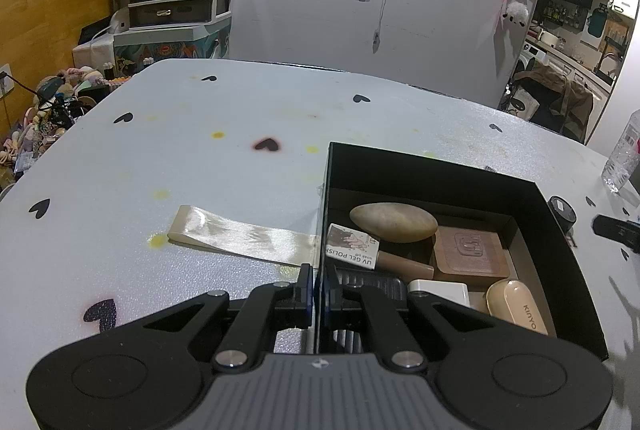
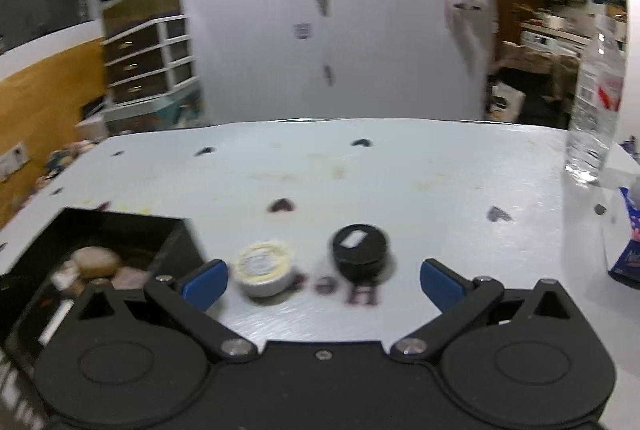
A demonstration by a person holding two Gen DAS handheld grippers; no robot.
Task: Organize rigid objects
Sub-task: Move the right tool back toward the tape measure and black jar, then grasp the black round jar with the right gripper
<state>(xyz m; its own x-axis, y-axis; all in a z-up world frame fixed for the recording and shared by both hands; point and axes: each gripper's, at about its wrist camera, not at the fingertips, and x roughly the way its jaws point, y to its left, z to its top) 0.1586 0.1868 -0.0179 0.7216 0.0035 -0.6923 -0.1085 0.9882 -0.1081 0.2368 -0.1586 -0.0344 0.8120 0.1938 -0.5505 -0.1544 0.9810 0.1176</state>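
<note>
1. Black box point(image 1: 552, 230) on the table point(image 1: 200, 150) holds a stone point(image 1: 394, 222), its long axis running left-right, plus a wooden block point(image 1: 472, 250) and a nail polish bottle point(image 1: 360, 250).
2. Left gripper point(image 1: 319, 290) is pinching the box's left wall.
3. Right gripper point(image 2: 320, 280) is spread wide over a white jar point(image 2: 262, 266) and a black jar point(image 2: 360, 248), touching neither.

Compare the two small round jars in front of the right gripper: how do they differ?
The white jar is pale with a cream lid; the black jar is dark with a white label on top. The white jar sits nearer the black box. Both stand upright on the table, ungripped.
</note>
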